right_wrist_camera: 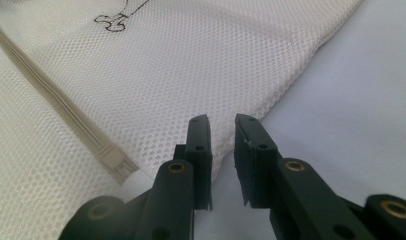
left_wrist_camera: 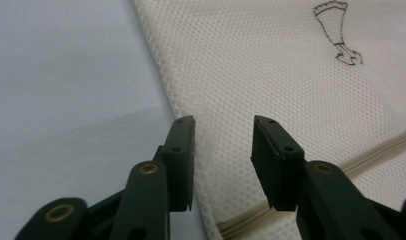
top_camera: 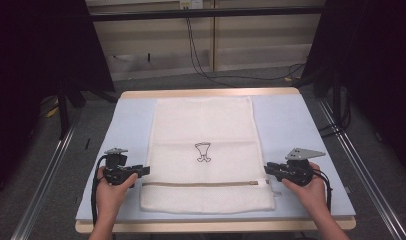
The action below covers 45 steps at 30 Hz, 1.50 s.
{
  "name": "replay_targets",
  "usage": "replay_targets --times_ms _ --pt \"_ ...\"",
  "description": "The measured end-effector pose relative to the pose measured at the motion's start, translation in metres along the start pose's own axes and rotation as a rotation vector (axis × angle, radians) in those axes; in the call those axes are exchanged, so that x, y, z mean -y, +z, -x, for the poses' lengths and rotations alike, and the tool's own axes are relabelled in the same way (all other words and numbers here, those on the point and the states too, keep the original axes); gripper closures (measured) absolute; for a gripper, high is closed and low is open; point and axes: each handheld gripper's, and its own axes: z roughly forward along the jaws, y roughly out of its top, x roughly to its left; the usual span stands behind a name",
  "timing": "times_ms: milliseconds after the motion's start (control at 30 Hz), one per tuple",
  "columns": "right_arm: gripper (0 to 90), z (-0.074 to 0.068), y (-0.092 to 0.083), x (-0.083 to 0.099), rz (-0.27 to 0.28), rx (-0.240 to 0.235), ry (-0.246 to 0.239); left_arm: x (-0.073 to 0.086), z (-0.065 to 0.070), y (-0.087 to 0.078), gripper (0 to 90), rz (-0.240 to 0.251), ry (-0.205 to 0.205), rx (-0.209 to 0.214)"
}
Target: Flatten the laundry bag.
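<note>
Cream mesh laundry bag with zip lies flat at frame centre on pale blue table; left gripper and right gripper flank its edges, jaws parted, seemingly gripping nothing; any folding remains undone.

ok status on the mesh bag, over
Left gripper open at bag's left edge, right gripper open at its right edge. White mesh laundry bag flat on table, zipper near front. Nothing in the way.
</note>
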Motion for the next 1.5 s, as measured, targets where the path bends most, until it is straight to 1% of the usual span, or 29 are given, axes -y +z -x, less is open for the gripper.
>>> replay_targets --times_ms 33,67,133,167,200,233,267,300,333,400,433,467,500,567,633,700,733,767,800,867,933,967,1000,1067,1100,1167,1233,1367,1500 --pt "82.5 -0.002 -0.002 0.001 0.004 -0.009 -0.038 -0.001 0.003 0.000 58.1 0.003 0.002 0.010" --pt "82.5 -0.002 -0.002 0.001 0.004 -0.009 -0.038 -0.002 0.007 -0.001 58.1 0.010 0.011 0.010" --pt "85.0 -0.007 -0.003 0.002 0.010 -0.031 -0.066 -0.004 0.017 0.002 54.1 0.011 0.025 0.048" --pt "85.0 -0.007 -0.003 0.002 0.010 -0.031 -0.066 -0.004 0.017 0.002 52.4 0.011 0.025 0.048" --pt "85.5 -0.008 -0.003 0.003 0.012 -0.032 -0.069 -0.005 0.022 0.005 52.4 -0.005 0.033 0.076" --pt "86.6 -0.010 -0.003 0.003 0.015 -0.034 -0.076 -0.005 0.025 0.007 51.5 -0.015 0.032 0.083" --pt "89.0 -0.012 -0.003 0.004 0.020 -0.044 -0.084 -0.007 0.032 0.011 50.2 -0.015 0.054 0.091" --pt "89.0 -0.012 -0.003 0.004 0.020 -0.044 -0.084 -0.007 0.032 0.011 50.1 -0.015 0.054 0.091" --pt "90.0 -0.013 -0.004 0.004 0.027 -0.045 -0.094 -0.008 0.038 0.013 49.9 -0.033 0.060 0.108" --pt "90.0 -0.013 -0.005 0.004 0.033 -0.047 -0.097 -0.009 0.042 0.014 49.7 -0.035 0.072 0.114" --pt "90.0 -0.013 -0.005 0.005 0.039 -0.052 -0.093 -0.010 0.044 0.016 47.9 -0.026 0.081 0.119" --pt "90.0 -0.013 -0.006 0.005 0.042 -0.051 -0.098 -0.011 0.048 0.017 46.8 0.002 0.080 0.132" --pt "89.0 -0.014 -0.007 0.006 0.042 -0.041 -0.118 -0.012 0.050 0.019 44.7 0.007 0.088 0.144" --pt "89.0 -0.014 -0.006 0.007 0.045 -0.043 -0.128 -0.014 0.056 0.022 44.6 -0.006 0.102 0.134" --pt "88.7 -0.016 -0.006 0.008 0.049 -0.046 -0.144 -0.016 0.062 0.027 43.3 -0.024 0.107 0.150" --pt "89.0 -0.017 -0.007 0.008 0.042 -0.045 -0.154 -0.017 0.069 0.031 42.3 -0.025 0.114 0.160" --pt "89.0 -0.018 -0.007 0.008 0.037 -0.042 -0.158 -0.018 0.072 0.033 41.8 -0.029 0.111 0.175" --pt "89.3 -0.019 -0.006 0.008 0.036 -0.049 -0.152 -0.020 0.080 0.037 41.5 -0.013 0.108 0.191" --pt "89.3 -0.019 -0.006 0.008 0.036 -0.049 -0.152 -0.020 0.080 0.037 41.8 -0.013 0.108 0.191" --pt "90.0 -0.021 -0.006 0.008 0.022 -0.049 -0.150 -0.021 0.086 0.041 42.5 -0.022 0.079 0.226" --pt "90.0 -0.022 -0.005 0.008 0.016 -0.052 -0.164 -0.023 0.091 0.045 43.2 -0.014 0.048 0.265" --pt "90.0 -0.022 -0.005 0.008 0.008 -0.060 -0.162 -0.024 0.094 0.047 43.3 -0.006 0.039 0.270" --pt "90.0 -0.023 -0.005 0.008 0.008 -0.060 -0.158 -0.025 0.097 0.048 43.7 -0.007 0.044 0.269" --pt "90.0 -0.024 -0.004 0.007 0.005 -0.062 -0.158 -0.027 0.103 0.052 44.7 -0.026 0.032 0.285" --pt "90.0 -0.023 -0.004 0.007 0.001 -0.066 -0.150 -0.028 0.106 0.053 44.5 -0.024 0.028 0.296" --pt "90.0 -0.023 -0.004 0.007 0.000 -0.060 -0.148 -0.029 0.113 0.057 46.1 -0.038 0.008 0.312" --pt "90.0 -0.022 -0.003 0.007 0.000 -0.060 -0.146 -0.030 0.118 0.062 46.8 -0.035 0.015 0.318" --pt "90.0 -0.021 -0.003 0.008 -0.017 -0.047 -0.141 -0.031 0.130 0.072 47.5 -0.041 -0.017 0.344" --pt "90.0 -0.020 -0.001 0.008 -0.027 -0.047 -0.139 -0.033 0.142 0.081 47.7 -0.051 -0.026 0.370"
